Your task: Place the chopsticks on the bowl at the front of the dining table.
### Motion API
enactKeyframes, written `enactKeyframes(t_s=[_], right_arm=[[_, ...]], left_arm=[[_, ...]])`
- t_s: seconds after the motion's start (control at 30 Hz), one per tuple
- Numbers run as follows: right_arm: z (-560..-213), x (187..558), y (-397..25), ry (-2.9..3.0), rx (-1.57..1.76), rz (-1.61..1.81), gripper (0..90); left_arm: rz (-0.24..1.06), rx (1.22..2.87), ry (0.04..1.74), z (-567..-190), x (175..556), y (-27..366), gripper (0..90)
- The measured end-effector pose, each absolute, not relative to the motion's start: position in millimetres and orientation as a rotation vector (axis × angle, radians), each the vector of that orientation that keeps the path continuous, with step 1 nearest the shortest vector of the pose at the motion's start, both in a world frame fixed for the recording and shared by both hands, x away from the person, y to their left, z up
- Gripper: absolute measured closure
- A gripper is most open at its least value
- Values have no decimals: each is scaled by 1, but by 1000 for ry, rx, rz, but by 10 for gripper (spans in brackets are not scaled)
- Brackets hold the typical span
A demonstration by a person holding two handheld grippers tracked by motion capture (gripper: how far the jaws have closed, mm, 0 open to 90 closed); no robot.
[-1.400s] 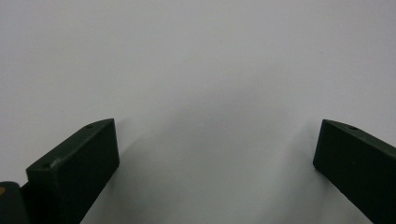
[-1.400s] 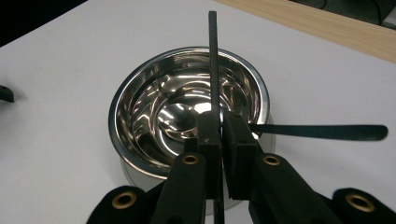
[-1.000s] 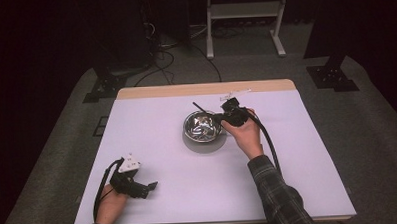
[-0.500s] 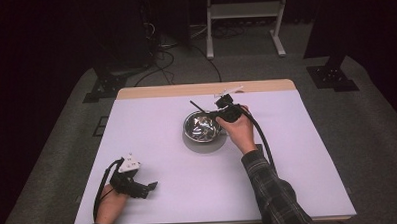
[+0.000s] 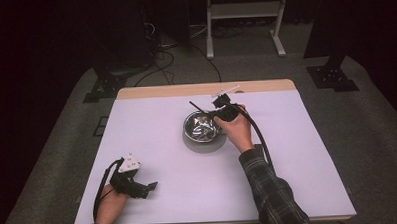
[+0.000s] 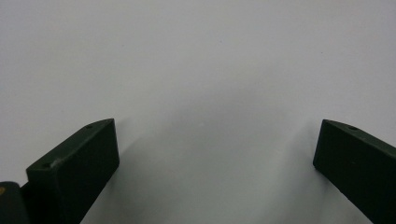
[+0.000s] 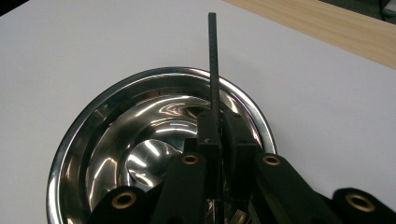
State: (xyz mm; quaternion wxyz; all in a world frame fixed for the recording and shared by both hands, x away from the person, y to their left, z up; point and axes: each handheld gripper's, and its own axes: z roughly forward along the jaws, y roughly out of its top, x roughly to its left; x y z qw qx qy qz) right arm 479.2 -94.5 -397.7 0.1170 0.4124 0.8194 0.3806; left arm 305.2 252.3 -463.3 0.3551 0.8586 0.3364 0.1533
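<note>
Right gripper is clamped on a thin black rod, held above the steel bowl; the rod projects past the bowl's far rim. In the high view the bowl sits mid-table on the white table. Left gripper rests at the near-left, jaws spread wide, nothing between them.

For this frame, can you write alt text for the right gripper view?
The right gripper, jaws shut on a thin black rod, hangs above a shiny steel bowl. The bowl sits on a white table with a wooden strip along its far edge.
</note>
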Motion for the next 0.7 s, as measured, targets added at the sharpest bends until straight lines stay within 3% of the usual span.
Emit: enactKeyframes(t_s=[0.7], right_arm=[[-404,482,-92,2403,1217,1095,853]], left_arm=[[396,2219,869,-463,305,252,0]])
